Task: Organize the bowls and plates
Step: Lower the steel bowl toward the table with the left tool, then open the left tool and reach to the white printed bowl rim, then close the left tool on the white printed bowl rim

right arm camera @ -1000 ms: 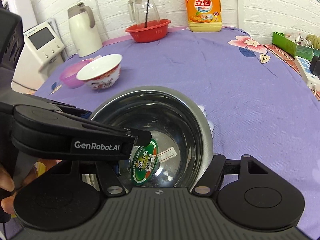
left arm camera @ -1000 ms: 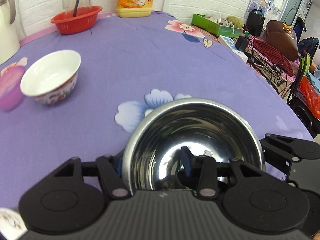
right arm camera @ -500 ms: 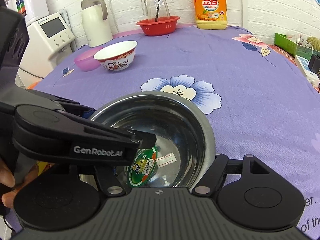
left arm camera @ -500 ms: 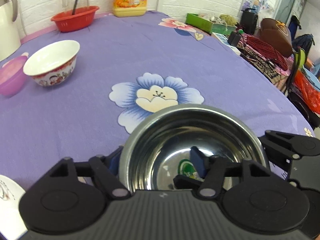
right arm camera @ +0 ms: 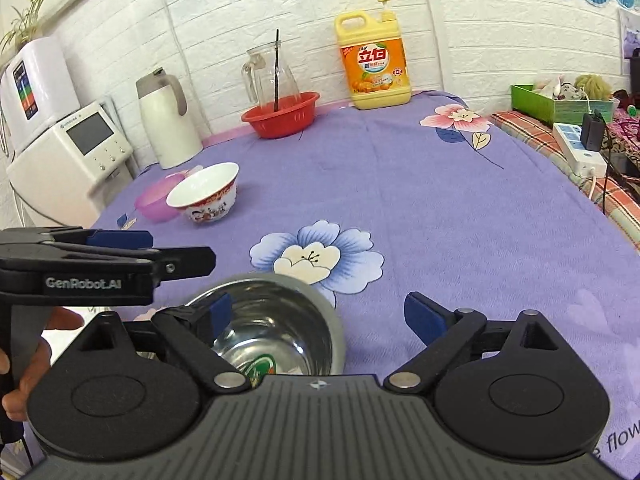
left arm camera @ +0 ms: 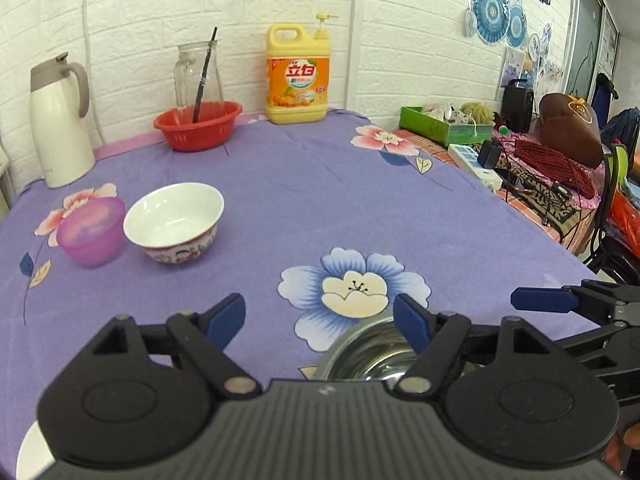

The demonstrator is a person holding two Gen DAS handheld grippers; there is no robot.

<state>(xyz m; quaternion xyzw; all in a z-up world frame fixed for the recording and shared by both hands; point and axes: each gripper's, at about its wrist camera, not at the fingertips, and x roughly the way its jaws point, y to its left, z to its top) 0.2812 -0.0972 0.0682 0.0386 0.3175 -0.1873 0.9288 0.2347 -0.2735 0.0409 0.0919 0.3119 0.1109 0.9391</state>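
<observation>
A steel bowl (right arm camera: 276, 320) with a green label inside sits on the purple flowered tablecloth (right arm camera: 440, 220), close under both grippers. My right gripper (right arm camera: 320, 316) is open above it, its left pad over the bowl's near rim without pressing. My left gripper (left arm camera: 318, 320) hangs above the cloth with its jaws opening and nothing between them; the steel bowl (left arm camera: 368, 356) lies below its right finger. A white ceramic bowl with a red cartoon pattern (left arm camera: 174, 216) stands beside a pink plastic bowl (left arm camera: 90, 230) at the left. A white plate edge (left arm camera: 30, 452) shows at the bottom left.
Along the back wall stand a white jug (left arm camera: 60, 128), a red basket (left arm camera: 198, 124) with a glass pitcher, and a yellow detergent bottle (left arm camera: 298, 72). A green box (left arm camera: 446, 124), a power strip and bags crowd the right edge. A person's hand (right arm camera: 24, 368) holds the left gripper.
Both grippers have let go of the steel bowl, opened wide, and drawn back and up from it. More of the table and the back wall has come into view.
</observation>
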